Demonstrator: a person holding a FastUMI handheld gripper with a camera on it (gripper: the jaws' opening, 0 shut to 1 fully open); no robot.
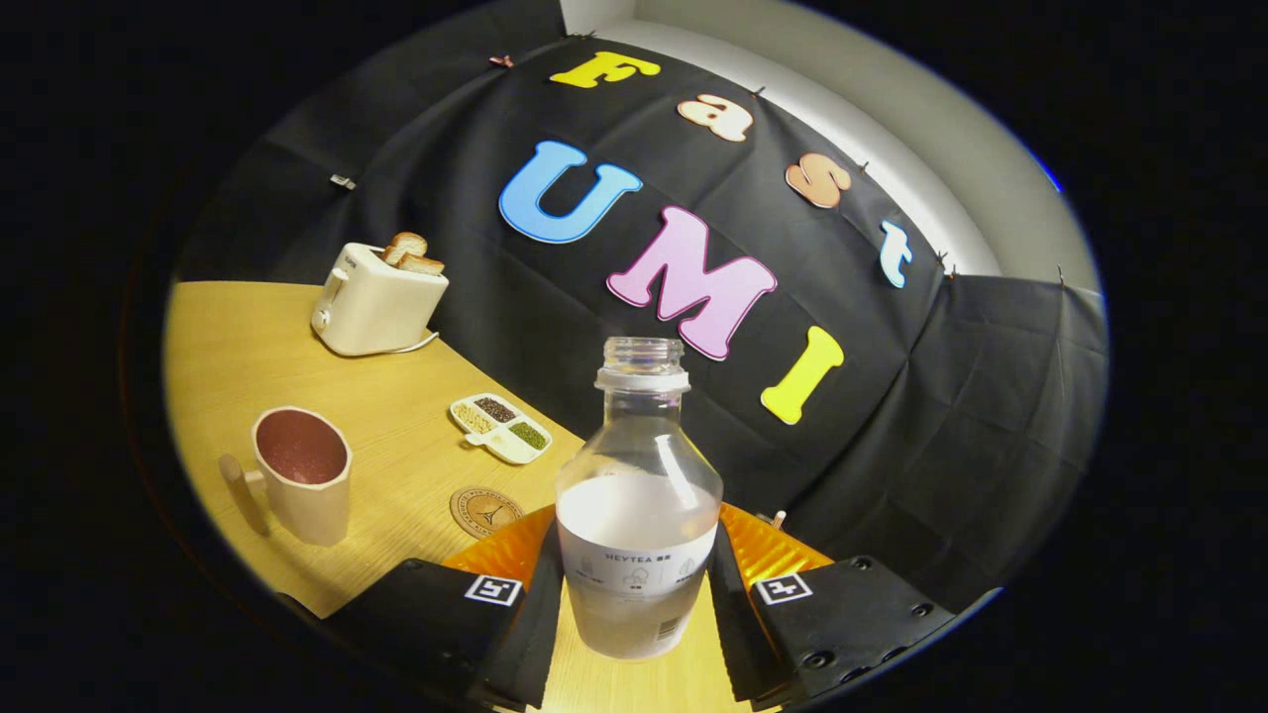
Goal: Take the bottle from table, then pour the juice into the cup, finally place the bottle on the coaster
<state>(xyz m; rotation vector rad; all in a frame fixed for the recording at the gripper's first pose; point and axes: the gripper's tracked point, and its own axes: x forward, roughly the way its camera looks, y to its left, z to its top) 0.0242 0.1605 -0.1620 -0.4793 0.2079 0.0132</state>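
The claw pinches the open bottle upright between both fingers, lifted above the bench, with the cup off to the left and the coaster lying between cup and claw.

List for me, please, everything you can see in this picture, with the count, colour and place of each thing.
bottle: one, clear, uncapped, part full of whitish liquid, between the fingers.
cup: one, cream with a handle, dark red inside, on the table beside the coaster.
coaster: one, round, brown, just ahead of the fingers.
divided dish: one, white, three compartments of dark, pale and green grains, beyond the coaster.
toaster: one, cream, two toast slices in it, at the table's far end.
table: one, light wood.
gripper: one, black fingers with orange behind, both pressing on the bottle.
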